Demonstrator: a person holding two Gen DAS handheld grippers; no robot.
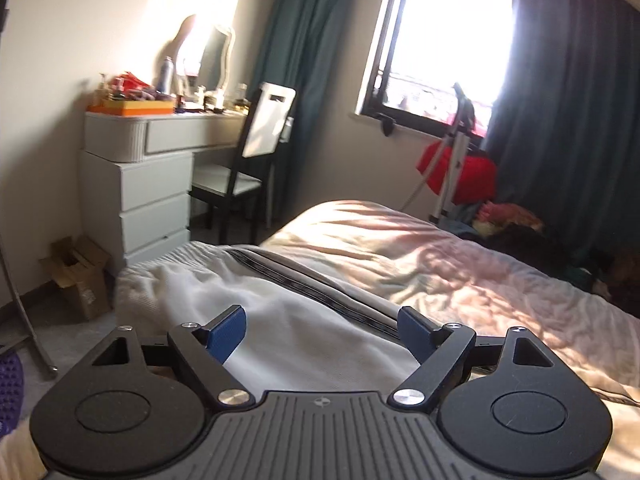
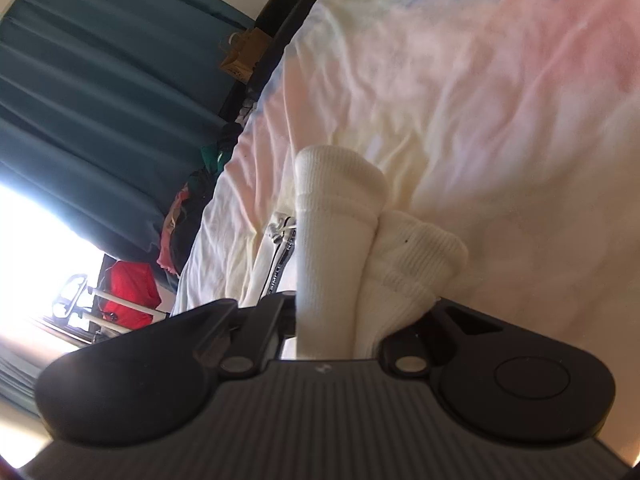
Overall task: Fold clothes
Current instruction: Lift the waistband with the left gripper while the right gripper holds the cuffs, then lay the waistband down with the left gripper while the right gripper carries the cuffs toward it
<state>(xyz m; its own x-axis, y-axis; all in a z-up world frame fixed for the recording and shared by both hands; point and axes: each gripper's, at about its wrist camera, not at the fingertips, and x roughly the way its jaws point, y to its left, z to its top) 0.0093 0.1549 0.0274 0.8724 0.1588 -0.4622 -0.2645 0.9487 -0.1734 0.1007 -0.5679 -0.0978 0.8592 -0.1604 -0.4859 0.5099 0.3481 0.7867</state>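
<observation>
A white garment (image 1: 304, 320) with a dark striped band lies on the bed (image 1: 460, 264) in the left wrist view. My left gripper (image 1: 320, 332) is open just above it, blue pads (image 1: 226, 332) apart, holding nothing. In the right wrist view, which is rolled sideways, my right gripper (image 2: 340, 312) is shut on the white garment's ribbed cuffs (image 2: 340, 208), which stick out bunched between the fingers. The rest of the white garment (image 2: 272, 264), with a black lettered band, trails on the pastel bed sheet (image 2: 480, 100). The right fingertips are hidden by cloth.
A white dresser (image 1: 156, 184) with clutter and a chair (image 1: 256, 152) stand at the far left. A window (image 1: 448, 40) with dark teal curtains (image 1: 568, 100) is behind the bed. A red bag (image 1: 460, 172) and a clothes pile (image 1: 520, 220) lie by the bed.
</observation>
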